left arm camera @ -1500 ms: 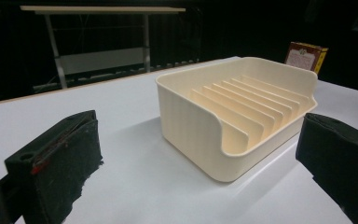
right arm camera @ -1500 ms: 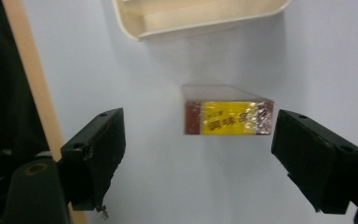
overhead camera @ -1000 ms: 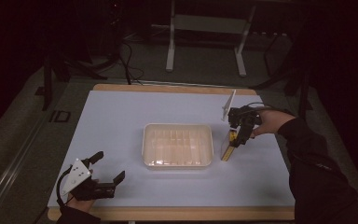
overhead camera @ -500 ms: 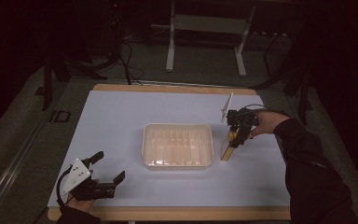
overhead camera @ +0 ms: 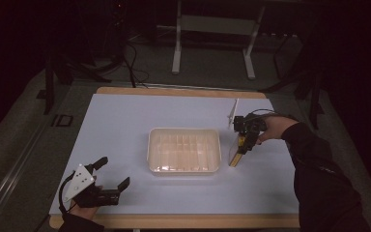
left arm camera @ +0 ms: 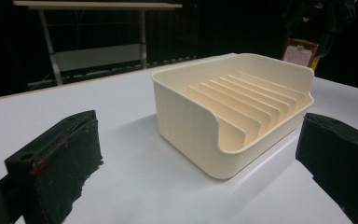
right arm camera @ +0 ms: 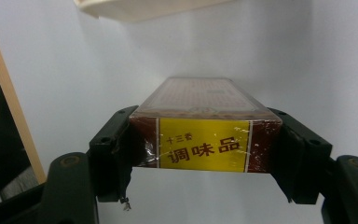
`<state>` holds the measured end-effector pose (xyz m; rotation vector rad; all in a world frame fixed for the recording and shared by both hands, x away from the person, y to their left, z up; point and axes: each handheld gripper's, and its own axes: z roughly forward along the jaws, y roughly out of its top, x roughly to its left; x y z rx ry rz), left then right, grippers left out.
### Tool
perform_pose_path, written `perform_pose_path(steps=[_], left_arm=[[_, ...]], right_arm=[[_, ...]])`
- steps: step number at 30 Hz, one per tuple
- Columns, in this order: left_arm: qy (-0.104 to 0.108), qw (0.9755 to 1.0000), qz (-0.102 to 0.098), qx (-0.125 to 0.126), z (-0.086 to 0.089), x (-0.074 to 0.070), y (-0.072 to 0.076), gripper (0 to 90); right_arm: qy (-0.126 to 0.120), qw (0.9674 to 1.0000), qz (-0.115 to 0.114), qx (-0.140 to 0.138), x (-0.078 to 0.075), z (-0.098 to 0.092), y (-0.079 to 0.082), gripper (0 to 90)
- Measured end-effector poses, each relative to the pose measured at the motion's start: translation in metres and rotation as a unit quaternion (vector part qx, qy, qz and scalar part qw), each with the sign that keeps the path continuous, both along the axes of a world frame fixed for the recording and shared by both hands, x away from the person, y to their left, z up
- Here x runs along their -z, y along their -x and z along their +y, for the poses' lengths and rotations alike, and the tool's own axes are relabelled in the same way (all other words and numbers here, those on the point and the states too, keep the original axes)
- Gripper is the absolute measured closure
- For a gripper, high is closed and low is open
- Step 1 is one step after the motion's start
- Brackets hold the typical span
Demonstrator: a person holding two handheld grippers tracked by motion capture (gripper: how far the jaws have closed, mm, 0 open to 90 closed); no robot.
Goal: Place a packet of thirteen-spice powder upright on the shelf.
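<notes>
White-covered table (overhead camera: 125,125) with a wood edge was noted mid-frame in the high view; dark room, grey floor and a metal stand (overhead camera: 212,24) lay at the top. The right gripper (overhead camera: 244,140), right of centre, had just been closing and was clamped on a brown-and-yellow seasoning box (right arm camera: 205,140), just beside the cream rack tray (overhead camera: 184,151). The left gripper (overhead camera: 107,175), lower left, was held wide open and empty.

The right gripper (right arm camera: 205,154) has just closed its jaws on a yellow-labelled brown box (right arm camera: 204,140) above the white table (right arm camera: 74,70).
</notes>
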<state>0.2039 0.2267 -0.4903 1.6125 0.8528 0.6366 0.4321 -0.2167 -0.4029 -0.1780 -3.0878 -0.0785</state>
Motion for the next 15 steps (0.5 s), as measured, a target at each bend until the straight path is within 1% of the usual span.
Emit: perform_pose_path(steps=[3, 8, 9, 15], left_arm=[[0.0, 1.0, 0.0, 0.0, 0.0, 0.0, 0.0, 0.2], [0.0, 1.0, 0.002, 0.0, 0.0, 0.001, -0.001, 0.1], [0.0, 1.0, 0.002, 0.0, 0.0, 0.001, -0.001, 0.2], [-0.001, 1.0, 0.002, 0.0, 0.0, 0.001, -0.001, 0.2]], right_arm=[[-0.002, 1.0, 0.006, -0.004, -0.002, -0.002, 0.001, 31.6], [0.0, 1.0, -0.001, -0.008, -0.009, -0.005, 0.003, 31.7], [0.001, 0.9999, -0.003, -0.014, -0.011, -0.006, 0.004, 31.7], [0.001, 0.9997, -0.01, -0.023, -0.02, -0.006, 0.007, 31.7]])
